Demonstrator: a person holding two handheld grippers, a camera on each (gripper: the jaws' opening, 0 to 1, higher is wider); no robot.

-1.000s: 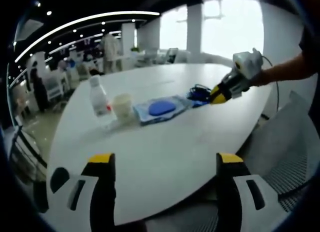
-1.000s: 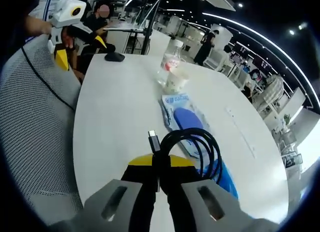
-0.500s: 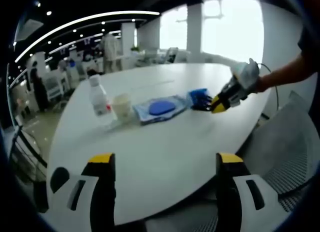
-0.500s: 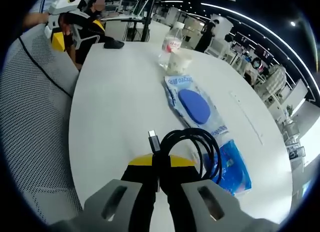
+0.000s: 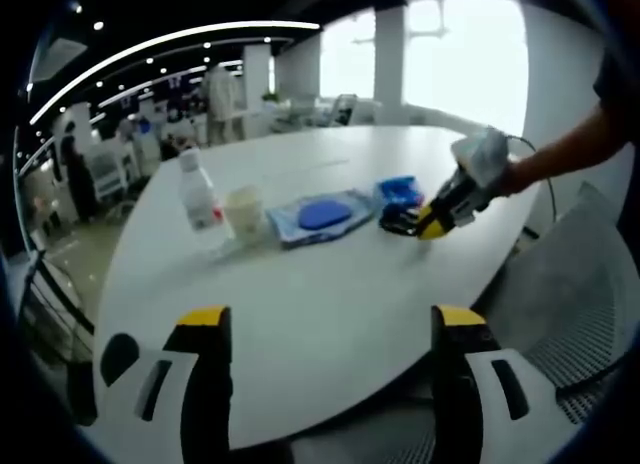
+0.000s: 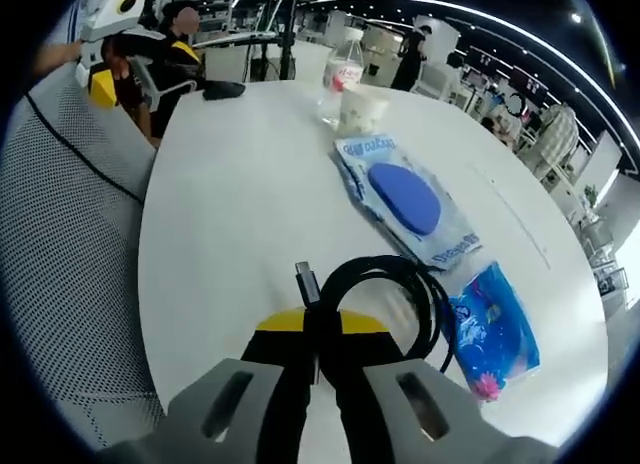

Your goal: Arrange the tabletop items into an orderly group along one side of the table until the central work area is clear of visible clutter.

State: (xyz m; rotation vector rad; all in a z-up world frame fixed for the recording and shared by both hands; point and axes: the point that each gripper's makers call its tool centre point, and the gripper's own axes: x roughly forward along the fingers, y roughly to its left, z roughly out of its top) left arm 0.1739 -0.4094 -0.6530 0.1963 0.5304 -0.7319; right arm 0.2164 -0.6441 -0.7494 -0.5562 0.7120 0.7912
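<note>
Evidently clamped on a coiled black cable (image 6: 385,294) by the right gripper (image 6: 318,369), jaws pinched together on the loop, connector end poking up past the fingertips; held low above the white worktop (image 6: 230,214), just beside the small blue packet (image 6: 495,329), likely so as to be set down at the end of the existing row. Lined up beyond the blue packet: a clear pouch with a blue oval inside (image 6: 405,199), then a pale cup (image 6: 360,109), then a water bottle (image 6: 343,74) (all along one edge already, which suits the goal). Spread wide and carrying nothing, the left gripper (image 5: 325,329), waiting near the worktop's near edge. Smooth, rounded, mostly bare white surface; a dark flat thing (image 6: 225,89) beyond the bottle; mesh chair (image 6: 60,244) alongside; open-plan office behind, ceiling light strips, bright windows.
</note>
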